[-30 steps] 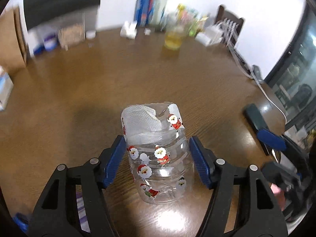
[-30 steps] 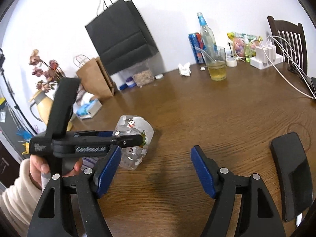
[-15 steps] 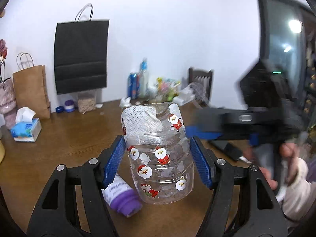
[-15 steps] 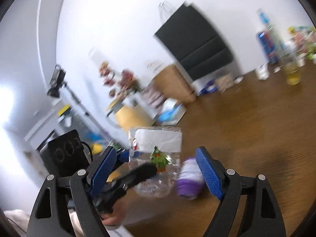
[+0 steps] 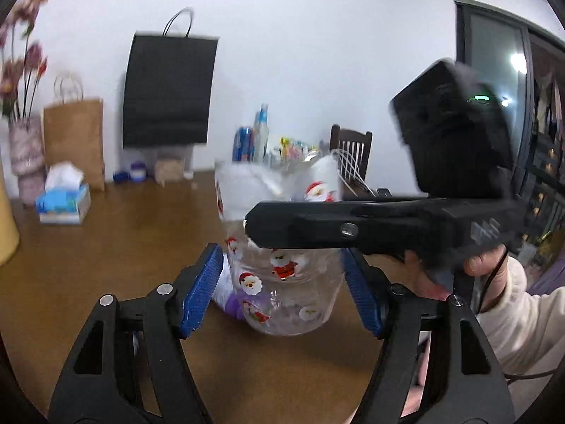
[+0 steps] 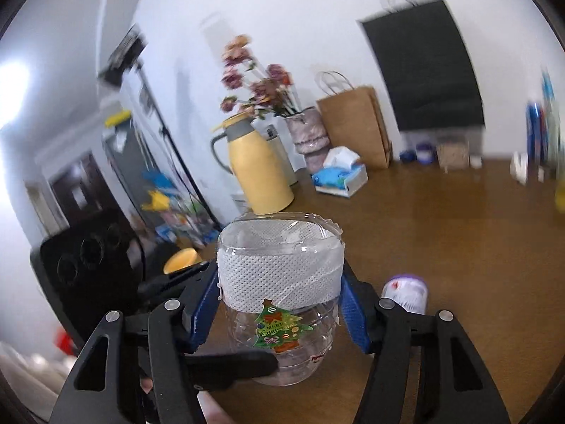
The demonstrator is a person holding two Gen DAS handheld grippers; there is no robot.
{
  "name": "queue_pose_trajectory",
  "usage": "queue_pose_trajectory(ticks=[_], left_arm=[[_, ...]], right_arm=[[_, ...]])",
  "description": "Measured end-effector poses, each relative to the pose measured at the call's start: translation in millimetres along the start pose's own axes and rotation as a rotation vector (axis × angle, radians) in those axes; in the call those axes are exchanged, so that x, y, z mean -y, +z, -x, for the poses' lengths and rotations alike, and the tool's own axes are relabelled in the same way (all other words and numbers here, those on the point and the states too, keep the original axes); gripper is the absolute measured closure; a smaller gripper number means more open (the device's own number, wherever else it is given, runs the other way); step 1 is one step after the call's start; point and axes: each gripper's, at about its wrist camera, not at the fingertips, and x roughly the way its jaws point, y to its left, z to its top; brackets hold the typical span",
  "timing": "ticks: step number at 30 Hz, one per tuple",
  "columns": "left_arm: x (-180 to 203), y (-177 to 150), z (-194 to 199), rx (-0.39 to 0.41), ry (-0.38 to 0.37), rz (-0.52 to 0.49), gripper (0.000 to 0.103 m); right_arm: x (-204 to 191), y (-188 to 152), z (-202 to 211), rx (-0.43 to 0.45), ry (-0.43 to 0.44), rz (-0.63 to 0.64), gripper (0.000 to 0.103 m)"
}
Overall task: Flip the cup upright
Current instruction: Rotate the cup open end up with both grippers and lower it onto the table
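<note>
A clear plastic cup [image 5: 282, 275] with Santa stickers and a white mesh band is held in the air above the wooden table. My left gripper [image 5: 280, 289] is shut on the cup, its blue pads against both sides. In the right wrist view the cup [image 6: 280, 296] shows a Christmas tree sticker and sits between my right gripper's [image 6: 279, 307] blue pads, which touch or nearly touch its sides. The right gripper's body [image 5: 388, 226] crosses in front of the cup in the left view.
A purple-capped bottle [image 6: 406, 291] lies on the wooden table [image 6: 459, 233] beside the cup. A yellow thermos [image 6: 257, 173], flower vase, tissue box [image 6: 340, 176], brown bag [image 6: 353, 123] and black bag stand at the back. A chair [image 5: 351, 152] is far right.
The left gripper has lifted the cup off the table and tilted it up. The right gripper has swung over and closed in around the cup from the other side.
</note>
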Motion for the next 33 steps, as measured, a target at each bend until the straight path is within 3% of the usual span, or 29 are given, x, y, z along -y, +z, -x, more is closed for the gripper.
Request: queue_pose_trajectory(ticks=[3, 7, 13, 24, 31, 32, 33], left_arm=[[-17.8, -18.0, 13.6, 0.009, -0.081, 0.089, 0.041], [-20.3, -40.0, 18.0, -0.02, -0.035, 0.086, 0.042], [-16.5, -63.0, 14.1, -0.039, 0.026, 0.046, 0.043], [-5.6, -100.8, -3.3, -0.103, 0.074, -0.024, 0.044], [-16.2, -112.2, -16.4, -0.176, 0.112, 0.018, 0.044], [-19.8, -114.8, -18.3, -0.189, 0.115, 0.038, 0.044], [-20.3, -116.4, -19.2, -0.195, 0.116, 0.045, 0.043]], right_arm=[[-29.2, -10.2, -9.8, -0.005, -0.041, 0.152, 0.037], [-43.5, -26.7, -26.7, -0.05, -0.057, 0.22, 0.035], [-36.4, -52.7, -31.8, -0.079, -0.02, 0.145, 0.033], [-7.6, -92.5, -39.1, -0.155, 0.01, 0.007, 0.032], [15.7, -103.9, -36.2, -0.139, 0.071, -0.11, 0.028], [15.7, -105.8, -36.0, -0.136, 0.064, -0.108, 0.029], [14.6, -107.5, -36.4, -0.137, 0.051, -0.1, 0.038]])
